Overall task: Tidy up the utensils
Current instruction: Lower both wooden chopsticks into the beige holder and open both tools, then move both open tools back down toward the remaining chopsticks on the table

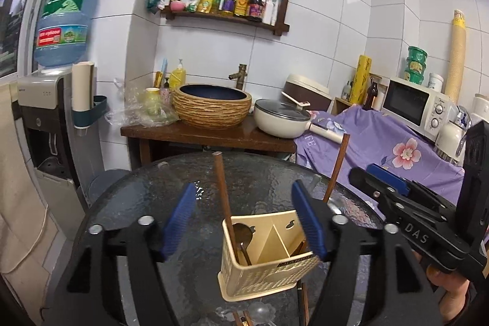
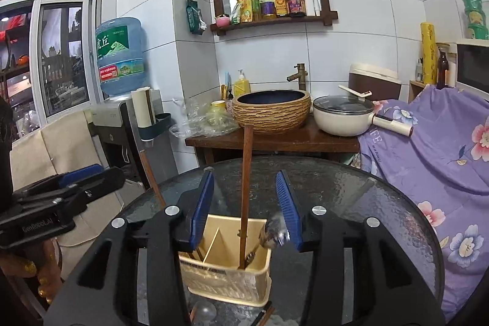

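"DAS" in pale letters on the black body of the right hand-held gripper (image 1: pixel 371 177), seen from the left wrist. "GenRobot.AI" on the black body of the left hand-held gripper (image 2: pixel 94 174), seen from the right wrist. Large white Chinese characters, the last one "丘", on the green label of the blue water bottle (image 2: pixel 120 54), with small print "TIGER HILL" above; red band beneath with digits too small to read. "FE" and a smaller unreadable line on the purple floral cloth (image 2: pixel 428 155). Bottle labels on the wall shelf (image 2: pixel 275 20) too small to read.

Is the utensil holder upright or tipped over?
Upright: the utensil holder stands on its base on the glass table, chopsticks sticking up.
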`<action>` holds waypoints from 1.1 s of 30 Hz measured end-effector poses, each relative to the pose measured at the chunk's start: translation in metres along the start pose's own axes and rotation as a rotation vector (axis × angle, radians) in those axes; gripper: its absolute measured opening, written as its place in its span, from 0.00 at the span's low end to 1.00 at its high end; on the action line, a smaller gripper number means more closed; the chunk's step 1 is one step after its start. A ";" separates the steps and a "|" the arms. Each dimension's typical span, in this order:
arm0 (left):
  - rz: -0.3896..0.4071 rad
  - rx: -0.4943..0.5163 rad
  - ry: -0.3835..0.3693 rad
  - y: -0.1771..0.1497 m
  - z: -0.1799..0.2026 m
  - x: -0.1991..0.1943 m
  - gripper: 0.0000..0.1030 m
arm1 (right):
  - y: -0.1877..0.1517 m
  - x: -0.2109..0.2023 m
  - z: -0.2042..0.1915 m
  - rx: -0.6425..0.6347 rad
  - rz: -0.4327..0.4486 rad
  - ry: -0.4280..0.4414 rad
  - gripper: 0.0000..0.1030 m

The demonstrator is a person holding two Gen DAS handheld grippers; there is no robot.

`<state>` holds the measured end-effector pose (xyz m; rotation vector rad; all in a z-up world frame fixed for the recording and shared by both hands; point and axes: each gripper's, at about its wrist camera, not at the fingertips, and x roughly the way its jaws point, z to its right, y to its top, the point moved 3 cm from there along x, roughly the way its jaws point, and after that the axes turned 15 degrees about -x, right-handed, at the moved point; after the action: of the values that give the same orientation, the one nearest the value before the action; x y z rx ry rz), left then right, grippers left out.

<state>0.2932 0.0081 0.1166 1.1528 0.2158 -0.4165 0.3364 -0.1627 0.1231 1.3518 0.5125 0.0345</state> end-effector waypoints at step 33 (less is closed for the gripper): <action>-0.345 -0.028 0.220 -0.168 -0.078 0.017 0.78 | -0.190 -0.010 -0.031 0.057 -0.460 0.034 0.56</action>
<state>0.2402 0.0184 -0.0614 1.1356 0.6163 -0.5882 0.2656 -0.1819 -0.0556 1.2624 0.8480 -0.3362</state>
